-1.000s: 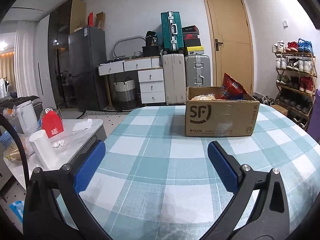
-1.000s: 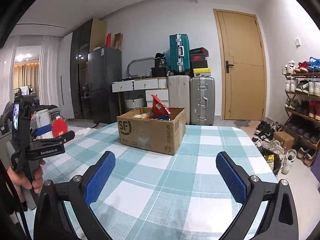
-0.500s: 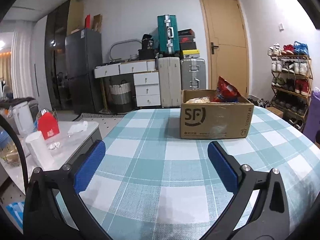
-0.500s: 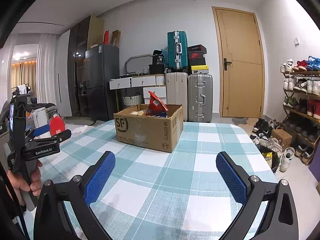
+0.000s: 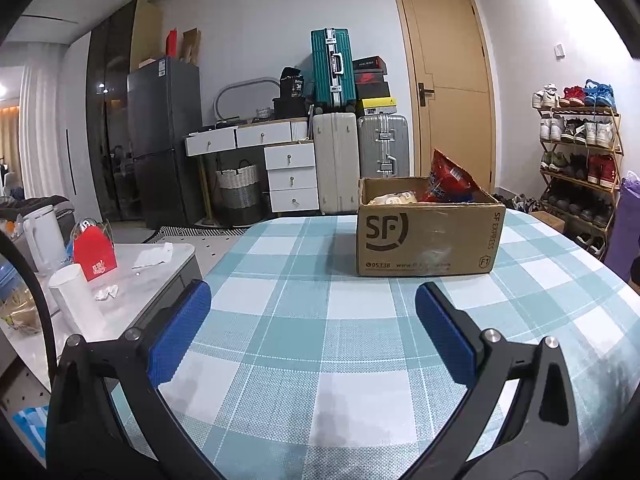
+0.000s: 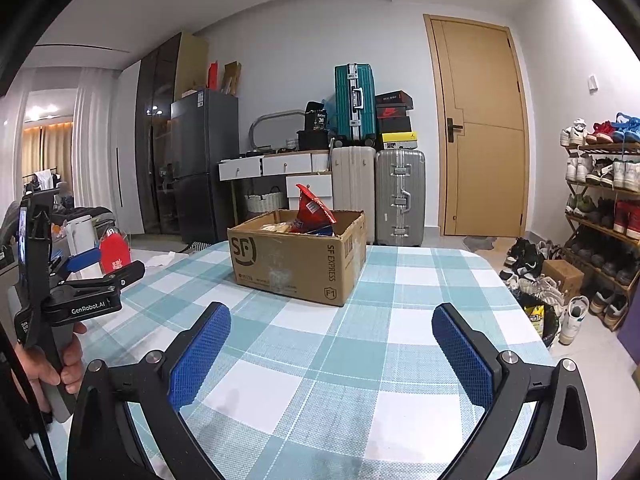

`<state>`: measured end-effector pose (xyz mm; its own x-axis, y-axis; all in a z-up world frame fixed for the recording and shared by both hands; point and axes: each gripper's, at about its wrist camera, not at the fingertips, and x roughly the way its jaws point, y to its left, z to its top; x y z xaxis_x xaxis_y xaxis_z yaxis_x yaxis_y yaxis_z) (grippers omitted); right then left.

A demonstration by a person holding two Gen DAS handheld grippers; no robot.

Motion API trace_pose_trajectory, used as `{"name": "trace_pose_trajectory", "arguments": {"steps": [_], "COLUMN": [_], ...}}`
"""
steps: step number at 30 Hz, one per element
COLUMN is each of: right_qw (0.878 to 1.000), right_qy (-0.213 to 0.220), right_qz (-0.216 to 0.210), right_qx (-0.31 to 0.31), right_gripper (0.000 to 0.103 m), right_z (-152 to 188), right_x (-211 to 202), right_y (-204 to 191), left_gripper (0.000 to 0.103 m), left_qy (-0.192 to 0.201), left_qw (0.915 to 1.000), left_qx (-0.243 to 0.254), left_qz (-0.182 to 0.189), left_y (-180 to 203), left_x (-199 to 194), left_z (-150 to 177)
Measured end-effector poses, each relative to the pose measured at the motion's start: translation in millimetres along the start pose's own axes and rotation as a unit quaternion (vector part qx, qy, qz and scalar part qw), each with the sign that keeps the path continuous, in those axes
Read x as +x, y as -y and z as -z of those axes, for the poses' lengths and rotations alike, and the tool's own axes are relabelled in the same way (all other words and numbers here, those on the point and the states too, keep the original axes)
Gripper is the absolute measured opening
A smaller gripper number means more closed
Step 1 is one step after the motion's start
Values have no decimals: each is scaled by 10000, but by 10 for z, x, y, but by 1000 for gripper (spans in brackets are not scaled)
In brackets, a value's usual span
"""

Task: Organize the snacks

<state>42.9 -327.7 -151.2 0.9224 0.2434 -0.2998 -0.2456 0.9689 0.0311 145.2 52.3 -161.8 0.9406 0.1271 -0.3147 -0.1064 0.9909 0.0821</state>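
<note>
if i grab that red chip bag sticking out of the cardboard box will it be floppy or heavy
Probably light: the puffy red chip bag stands upright above the brown cardboard box. Its crinkled film likely yields and slips, so squeezing could crush the chips.

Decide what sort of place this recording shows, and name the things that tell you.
Probably a home living and dining area by the entrance: a shoe rack, stacked suitcases, a fridge and a table with checked cloth.

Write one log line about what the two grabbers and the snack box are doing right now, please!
left gripper: open, empty, over table | right gripper: open, empty | cardboard box: on checked tablecloth, untouched | red snack bag: sticking out of box
</note>
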Motion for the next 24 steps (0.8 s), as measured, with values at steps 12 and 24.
{"name": "trace_pose_trajectory", "arguments": {"steps": [12, 24], "right_qw": [10000, 10000], "right_qy": [-9, -6], "right_qz": [-3, 1], "right_qx": [-1, -2], "right_gripper": [103, 103], "right_z": [0, -3], "right_x": [-2, -5], "right_y": [-5, -11], "left_gripper": [102, 102], "left_qy": [-20, -17], "left_qw": [9999, 9999], "left_qx": [62, 19], "left_qz": [-120, -131], "left_y": [76, 69], "left_x": [30, 19], "left_z": [19, 18]}}
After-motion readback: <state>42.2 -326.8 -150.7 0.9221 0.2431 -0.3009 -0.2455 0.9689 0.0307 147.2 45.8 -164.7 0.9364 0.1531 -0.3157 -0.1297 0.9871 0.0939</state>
